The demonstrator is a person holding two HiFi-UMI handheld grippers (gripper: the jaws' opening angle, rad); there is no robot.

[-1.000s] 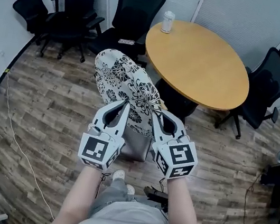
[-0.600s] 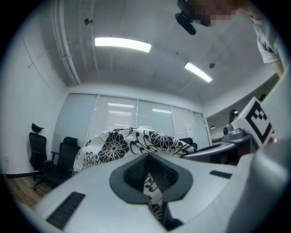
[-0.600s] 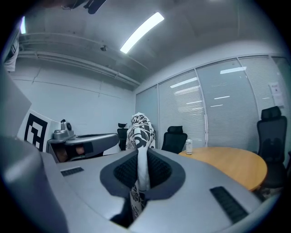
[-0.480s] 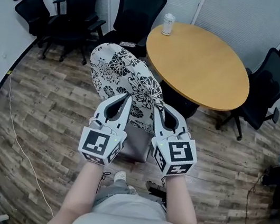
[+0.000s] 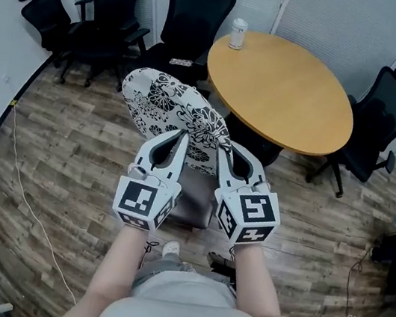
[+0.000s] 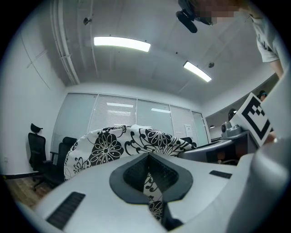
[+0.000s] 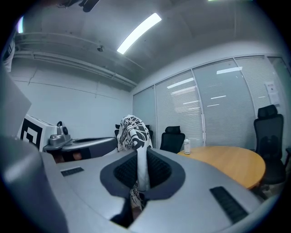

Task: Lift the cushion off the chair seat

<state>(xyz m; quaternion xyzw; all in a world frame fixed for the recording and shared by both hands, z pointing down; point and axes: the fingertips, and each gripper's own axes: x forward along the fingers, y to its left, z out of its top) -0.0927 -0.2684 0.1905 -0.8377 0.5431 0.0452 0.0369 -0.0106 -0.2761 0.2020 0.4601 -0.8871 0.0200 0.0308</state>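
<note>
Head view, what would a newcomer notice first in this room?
The black-and-white floral cushion in the middle stands out, pinched at its near edge by the left gripper and the right gripper. Behind it to the right sits a round wooden table with a white cup at its far edge. Black office chairs line the far wall.

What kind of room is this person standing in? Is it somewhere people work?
Most likely a small office meeting room. A round wooden table stands in the middle with black swivel chairs around it, and full-height blinds run along one side.
</note>
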